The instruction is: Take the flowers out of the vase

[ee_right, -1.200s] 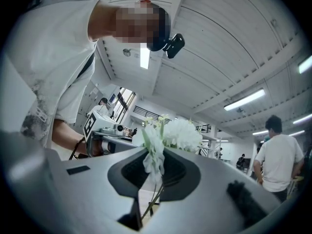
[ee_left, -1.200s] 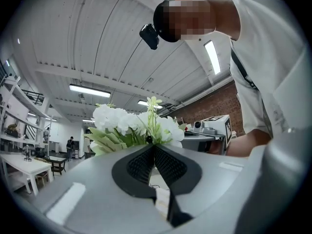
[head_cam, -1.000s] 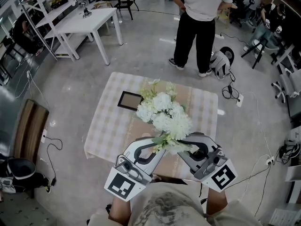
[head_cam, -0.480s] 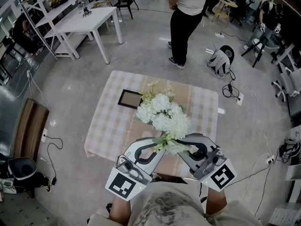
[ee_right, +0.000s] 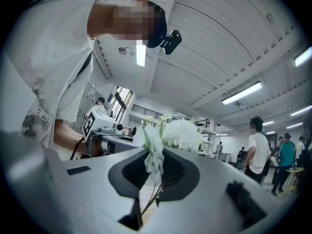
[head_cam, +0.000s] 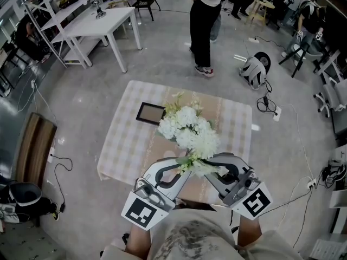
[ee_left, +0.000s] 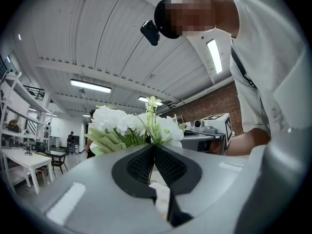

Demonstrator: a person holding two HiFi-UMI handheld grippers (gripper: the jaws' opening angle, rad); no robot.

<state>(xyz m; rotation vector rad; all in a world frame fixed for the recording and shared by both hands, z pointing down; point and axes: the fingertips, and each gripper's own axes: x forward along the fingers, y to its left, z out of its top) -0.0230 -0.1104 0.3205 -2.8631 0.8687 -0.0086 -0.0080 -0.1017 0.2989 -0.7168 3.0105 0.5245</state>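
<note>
Head view: the flowers [head_cam: 190,133] stand as one white bunch over the checked table [head_cam: 130,145]. The left gripper [head_cam: 181,168] and right gripper [head_cam: 213,164] meet at the bunch's base.

Left gripper view: we see the jaws clenched just under the blooms, seemingly nipping the bunch there.

Right gripper view: the jaws are pinched on thin green stems [ee_right: 152,195].

We judge the bunch light, soft and easily crushed, so the hold belongs low on the stems.

Bright, even light from the ceiling strip lamps [ee_left: 90,86] above the flowers [head_cam: 190,133], with soft shadows below them. Fisheye bends every edge, corners gone black in both gripper views, close foreground smeared.
</note>
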